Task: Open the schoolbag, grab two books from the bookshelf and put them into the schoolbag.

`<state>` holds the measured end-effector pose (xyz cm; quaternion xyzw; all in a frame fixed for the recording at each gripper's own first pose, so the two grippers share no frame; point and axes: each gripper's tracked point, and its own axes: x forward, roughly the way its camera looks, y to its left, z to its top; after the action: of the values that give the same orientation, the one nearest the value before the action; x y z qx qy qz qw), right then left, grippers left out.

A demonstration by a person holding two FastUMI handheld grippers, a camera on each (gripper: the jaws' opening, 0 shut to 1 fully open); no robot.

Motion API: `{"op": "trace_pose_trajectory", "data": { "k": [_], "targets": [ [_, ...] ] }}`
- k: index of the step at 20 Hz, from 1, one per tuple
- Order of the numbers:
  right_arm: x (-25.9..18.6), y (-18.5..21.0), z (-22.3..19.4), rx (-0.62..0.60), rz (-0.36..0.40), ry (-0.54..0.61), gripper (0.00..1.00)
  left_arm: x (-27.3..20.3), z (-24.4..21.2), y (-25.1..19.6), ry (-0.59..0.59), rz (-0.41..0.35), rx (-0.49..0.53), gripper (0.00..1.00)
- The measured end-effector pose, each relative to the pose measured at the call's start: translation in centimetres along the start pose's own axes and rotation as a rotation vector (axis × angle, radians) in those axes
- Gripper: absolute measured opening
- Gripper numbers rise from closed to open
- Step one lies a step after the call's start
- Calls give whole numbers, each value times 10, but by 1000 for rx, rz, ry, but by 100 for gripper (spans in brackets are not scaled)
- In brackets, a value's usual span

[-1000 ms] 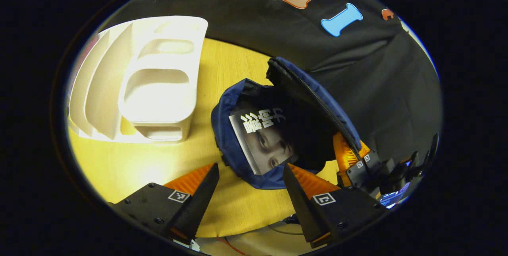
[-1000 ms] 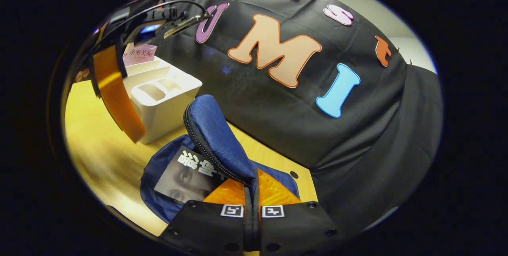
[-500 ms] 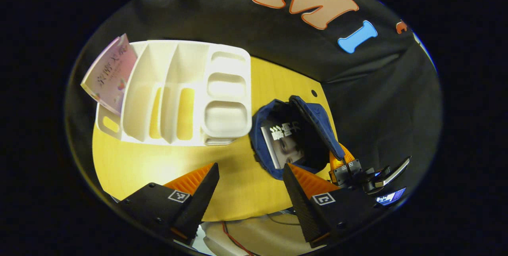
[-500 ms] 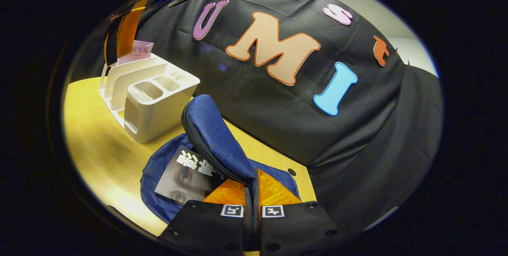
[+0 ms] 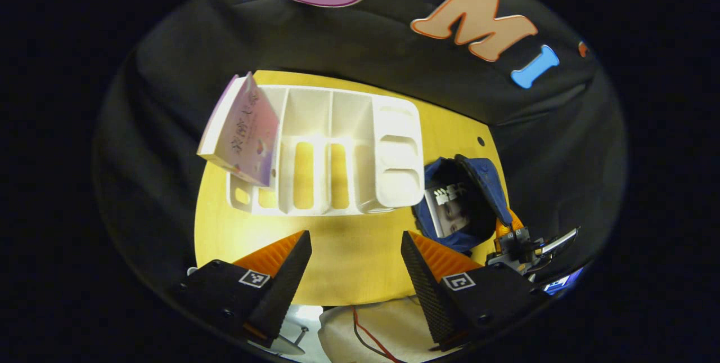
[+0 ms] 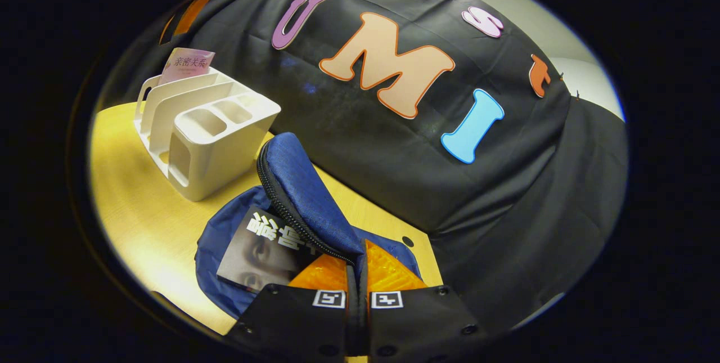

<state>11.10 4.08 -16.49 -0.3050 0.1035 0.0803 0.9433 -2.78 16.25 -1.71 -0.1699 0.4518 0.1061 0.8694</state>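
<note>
Yellow wooden tabletop [image 5: 349, 261] carries all the task's things, with black cloth behind it. Your left gripper [image 5: 354, 250] hangs high above the table with its jaws wide apart and nothing between them. Your right gripper [image 6: 356, 273] is closed on the zipper flap [image 6: 304, 194] of the blue schoolbag [image 6: 216, 239], and it holds the mouth open.

In my judgement you are about halfway. The bag is open, and one book with a dark glossy cover [image 6: 261, 250] already lies inside it, at 4 o'clock in the left gripper view. The second book, pink with a pale spine [image 5: 242, 129], stands tilted in the end slot of the white bookshelf [image 5: 337, 152], at 10 o'clock, and it waits for you.

The bookshelf is smooth hard plastic with thin dividers and rounded pockets. The bag is soft woven fabric with a toothed zipper, so I think it will sag if you release it.
</note>
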Motion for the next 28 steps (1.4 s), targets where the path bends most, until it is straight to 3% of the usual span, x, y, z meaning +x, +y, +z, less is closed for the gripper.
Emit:
{"op": "trace_pose_trajectory", "data": {
  "k": [8, 9, 15, 20, 25, 26, 27, 28],
  "targets": [
    [-5, 12, 0, -16, -40, 38, 1, 4, 91, 107, -74, 184, 69, 98],
    [-6, 12, 0, -21, -46, 41, 1, 12, 97, 118, -70, 199, 80, 94],
    [-10, 15, 0, -34, -57, 63, 0, 61, 108, 154, -22, 212, 35, 92],
    [-14, 17, 2, -37, -64, 76, 1, 95, 109, 147, 37, 163, 13, 87],
    [-20, 21, 2, -48, -65, 82, 0, 115, 116, 139, 64, 153, 40, 75],
    [-21, 21, 1, -48, -66, 83, 0, 119, 115, 139, 73, 150, 35, 55],
    [-22, 22, 1, -48, -67, 84, 1, 121, 113, 137, 86, 146, 25, 58],
    [-22, 21, 1, -47, -68, 85, 3, 126, 111, 135, 100, 141, 10, 53]
  ]
}}
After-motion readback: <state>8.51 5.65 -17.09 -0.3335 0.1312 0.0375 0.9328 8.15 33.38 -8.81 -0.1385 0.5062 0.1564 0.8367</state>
